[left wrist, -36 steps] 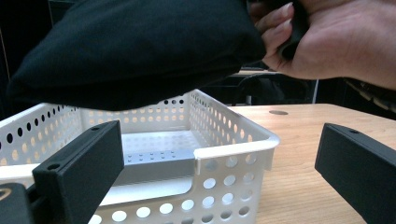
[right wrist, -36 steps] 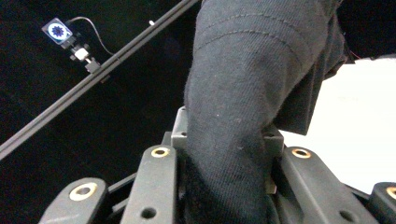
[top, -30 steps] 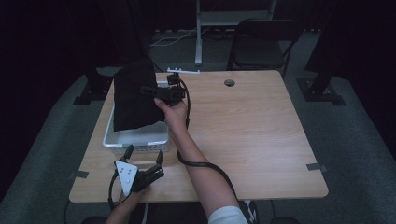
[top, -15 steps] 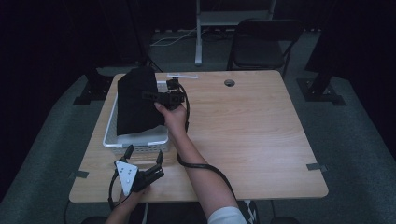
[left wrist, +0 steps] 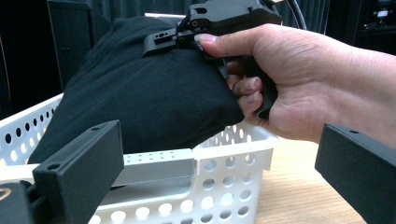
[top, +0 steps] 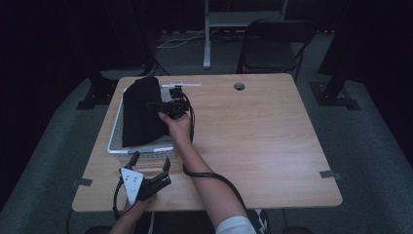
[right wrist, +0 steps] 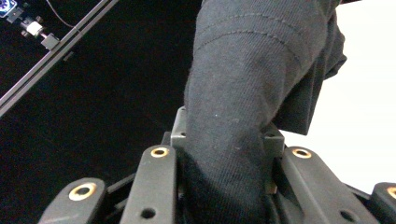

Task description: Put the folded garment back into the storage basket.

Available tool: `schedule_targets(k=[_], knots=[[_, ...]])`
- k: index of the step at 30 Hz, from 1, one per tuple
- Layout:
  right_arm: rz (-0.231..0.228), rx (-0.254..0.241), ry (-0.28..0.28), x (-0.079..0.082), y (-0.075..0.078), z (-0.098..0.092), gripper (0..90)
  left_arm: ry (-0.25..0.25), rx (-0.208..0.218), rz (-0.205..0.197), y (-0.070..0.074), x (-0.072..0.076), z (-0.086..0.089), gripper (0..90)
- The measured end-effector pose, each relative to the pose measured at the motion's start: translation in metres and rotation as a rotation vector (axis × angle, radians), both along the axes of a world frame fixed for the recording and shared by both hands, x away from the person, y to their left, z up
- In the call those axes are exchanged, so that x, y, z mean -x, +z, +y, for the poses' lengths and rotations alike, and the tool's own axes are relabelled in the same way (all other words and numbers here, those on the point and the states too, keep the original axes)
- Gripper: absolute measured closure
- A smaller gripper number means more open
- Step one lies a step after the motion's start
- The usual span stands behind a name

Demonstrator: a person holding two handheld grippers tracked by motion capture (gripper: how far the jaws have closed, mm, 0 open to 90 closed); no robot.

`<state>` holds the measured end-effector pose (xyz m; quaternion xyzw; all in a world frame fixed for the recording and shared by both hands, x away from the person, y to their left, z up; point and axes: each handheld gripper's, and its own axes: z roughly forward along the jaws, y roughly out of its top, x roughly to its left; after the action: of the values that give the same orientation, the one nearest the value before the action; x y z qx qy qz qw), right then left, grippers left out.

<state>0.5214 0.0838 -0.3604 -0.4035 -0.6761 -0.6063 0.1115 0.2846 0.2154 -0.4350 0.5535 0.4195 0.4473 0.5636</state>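
Since the earlier frames, the right claw (top: 155, 104) has lowered the black garment (top: 140, 113) into the white perforated plastic basket (top: 115, 141) on the wooden desk (top: 263, 131). Its jaws are clamped on soft, stitched knit fabric. The left claw (top: 149, 163) stands wide open, empty, just beside the basket.

No lettering, label, brand mark or number can be read on anything at the table; the surfaces shown are plain, and the dim light leaves any small print too faint to make out.
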Motion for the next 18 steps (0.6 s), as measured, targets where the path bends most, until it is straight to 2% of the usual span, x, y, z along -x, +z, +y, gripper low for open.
schedule_targets(k=[2, 9, 13, 16, 18], knots=[[0.004, 0.011, 0.005, 0.000, 0.000, 0.002, 69.1, 0.000, -0.001, 0.001, 0.000, 0.000, 0.000, 2.4], [0.002, 0.096, 0.019, 0.000, 0.002, 0.011, 68.7, 0.000, 0.000, 0.000, 0.000, 0.000, 0.000, 2.4], [0.009, 0.117, 0.028, -0.001, 0.003, 0.013, 68.6, 0.001, -0.001, 0.000, 0.000, 0.000, 0.000, 2.4], [0.013, 0.190, 0.042, -0.003, 0.005, 0.019, 68.0, 0.001, -0.003, 0.001, 0.000, 0.000, -0.001, 2.4], [0.017, 0.219, 0.044, -0.003, 0.006, 0.022, 67.2, 0.001, 0.000, 0.001, 0.000, 0.000, 0.000, 2.4]])
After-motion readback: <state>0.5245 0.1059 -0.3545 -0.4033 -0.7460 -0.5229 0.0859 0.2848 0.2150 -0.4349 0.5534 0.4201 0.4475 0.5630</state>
